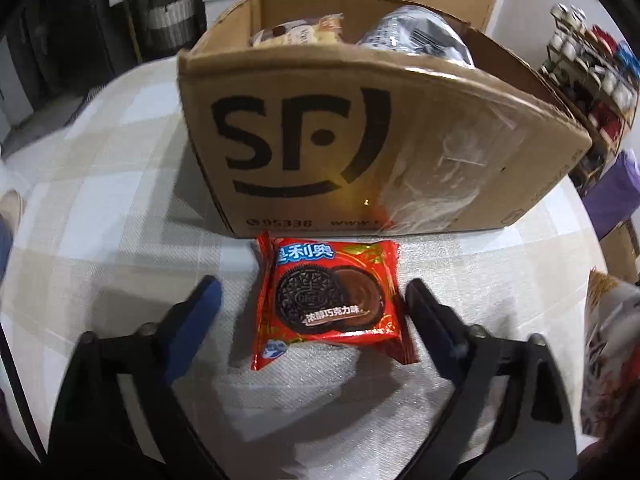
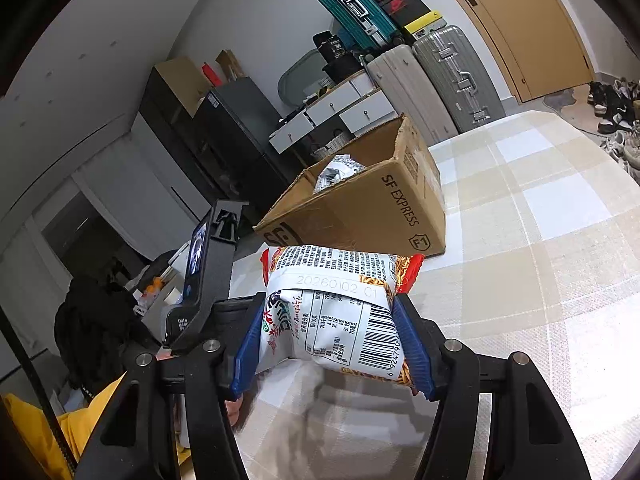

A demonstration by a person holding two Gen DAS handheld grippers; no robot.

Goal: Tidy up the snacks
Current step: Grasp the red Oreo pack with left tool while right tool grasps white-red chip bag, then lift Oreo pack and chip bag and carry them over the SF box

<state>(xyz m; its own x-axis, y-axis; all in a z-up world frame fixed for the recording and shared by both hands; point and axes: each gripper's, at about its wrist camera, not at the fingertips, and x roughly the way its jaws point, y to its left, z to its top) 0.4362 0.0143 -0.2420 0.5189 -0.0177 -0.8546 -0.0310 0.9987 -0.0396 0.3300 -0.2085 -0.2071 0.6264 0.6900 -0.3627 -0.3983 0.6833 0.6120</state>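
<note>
A red Oreo packet (image 1: 330,300) lies flat on the checked tablecloth just in front of the open cardboard box (image 1: 360,148). My left gripper (image 1: 314,300) is open, its blue fingers either side of the packet, not touching it. The box holds a beige snack pack (image 1: 296,32) and a silver-black bag (image 1: 416,32). My right gripper (image 2: 332,344) is shut on a white and orange snack bag (image 2: 340,312), held above the table short of the box (image 2: 360,208). The left gripper's body (image 2: 208,272) shows at the left of the right wrist view.
The table (image 2: 540,240) has a beige and white checked cloth. Another snack bag (image 1: 612,352) lies at the right edge. A rack of small items (image 1: 588,64) stands behind the box. Suitcases (image 2: 440,80) and drawers stand beyond the table.
</note>
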